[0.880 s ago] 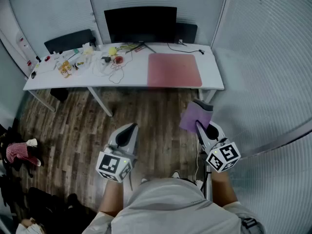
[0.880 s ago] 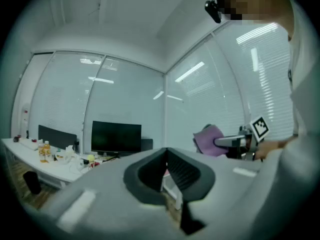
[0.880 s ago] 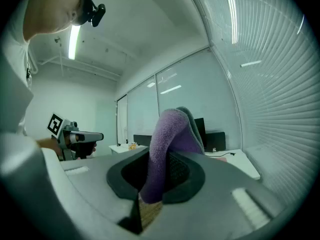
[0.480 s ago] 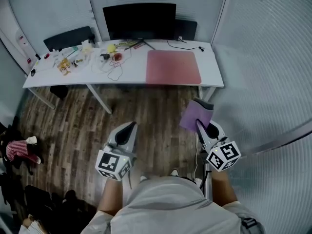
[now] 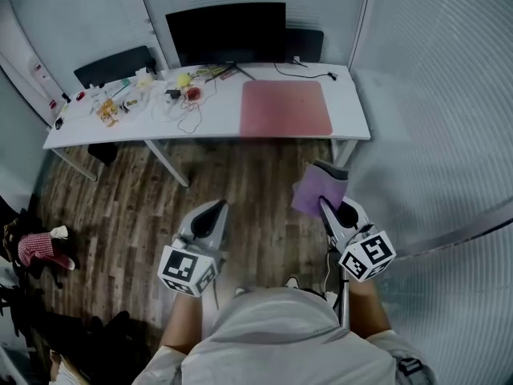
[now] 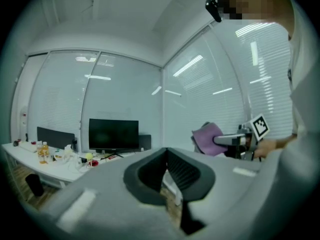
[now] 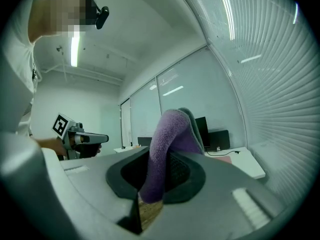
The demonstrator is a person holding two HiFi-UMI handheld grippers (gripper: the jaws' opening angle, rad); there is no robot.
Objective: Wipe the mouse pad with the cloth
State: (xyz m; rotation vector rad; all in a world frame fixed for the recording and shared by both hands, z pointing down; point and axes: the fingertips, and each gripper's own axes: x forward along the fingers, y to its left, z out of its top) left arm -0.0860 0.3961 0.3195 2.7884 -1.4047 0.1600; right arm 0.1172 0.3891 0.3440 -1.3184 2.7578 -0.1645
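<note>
A pink mouse pad lies on the right part of the white table, far ahead of both grippers. A purple cloth hangs from my right gripper, which is shut on it above the wooden floor, well short of the table. In the right gripper view the cloth stands up between the jaws, and the pad shows as a pink sliver behind it. My left gripper is shut and holds nothing, level with the right one. From the left gripper view the cloth is seen off to the right.
A black monitor stands at the table's back edge, with a cable to its right. Small clutter and wires cover the table's left half. A blinds-covered glass wall runs along the right. Dark chairs and a red-and-white item sit at the left.
The right gripper and the cloth have edged slightly up and left in the head view. The table has shifted a little in the frame. The left gripper has barely moved.
</note>
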